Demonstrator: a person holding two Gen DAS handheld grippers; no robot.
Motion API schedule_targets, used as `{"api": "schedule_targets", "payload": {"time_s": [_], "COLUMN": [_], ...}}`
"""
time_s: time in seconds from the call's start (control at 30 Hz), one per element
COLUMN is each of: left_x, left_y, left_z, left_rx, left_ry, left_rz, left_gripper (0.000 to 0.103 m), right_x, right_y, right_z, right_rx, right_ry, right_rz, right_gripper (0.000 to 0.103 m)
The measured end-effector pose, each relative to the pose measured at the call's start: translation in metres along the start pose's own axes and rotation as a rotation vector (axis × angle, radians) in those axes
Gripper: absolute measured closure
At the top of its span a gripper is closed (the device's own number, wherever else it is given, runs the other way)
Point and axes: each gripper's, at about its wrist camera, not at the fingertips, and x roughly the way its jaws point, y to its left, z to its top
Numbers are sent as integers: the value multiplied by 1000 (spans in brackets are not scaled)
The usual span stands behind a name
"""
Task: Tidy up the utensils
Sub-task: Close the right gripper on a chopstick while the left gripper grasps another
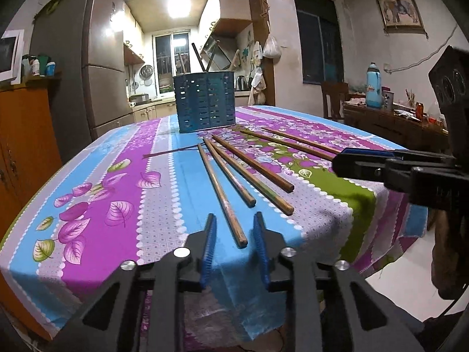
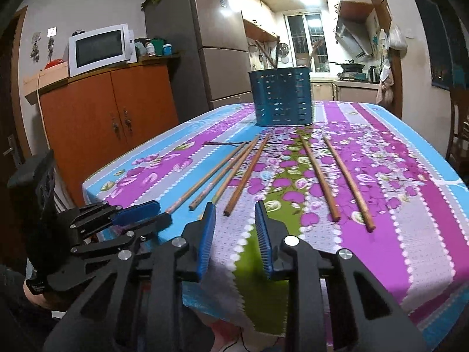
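I see six wooden chopsticks (image 1: 249, 173) lying flat on the counter (image 1: 164, 199), long axes running from its near edge toward the blue holder (image 1: 205, 101). My left claw (image 1: 234, 245) gapes empty astride the leftmost stick's near end; my right claw (image 2: 234, 234) gapes empty just short of them.

No lettering can be read in either view. The blue bottle (image 1: 373, 85) at the right of the left wrist view bears a red-and-white label too blurred to make out, and the small white wall plate (image 2: 52, 31) at the upper left of the right wrist view shows only an unclear mark.
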Motion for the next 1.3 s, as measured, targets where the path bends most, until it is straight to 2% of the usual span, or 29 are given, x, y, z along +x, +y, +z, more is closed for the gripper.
{"api": "schedule_targets", "payload": {"time_s": [0.03,0.07,0.23,0.43,0.67,1.3], "left_x": [0,1,1,1,2,4], "left_y": [0,1,5,6,7,0], "left_z": [0,1,0,0,0,-5], "left_rx": [-6,-15,-27,-29,-28,-6], "left_ry": [0,0,-5,-6,-4,-60], "left_rz": [0,1,13,23,28,86], "left_gripper": [89,91,93,93,93,92], "right_x": [-1,-2,-10,-8,19,24], "right_y": [-2,-4,-19,-55,-71,-73], "right_z": [0,0,2,0,-6,-9], "right_rx": [0,0,-9,7,-1,-41], "right_ry": [0,-1,-29,-22,32,11], "right_rz": [-4,-10,-71,-171,-148,-136], "right_gripper": [77,77,77,77,84,90]}}
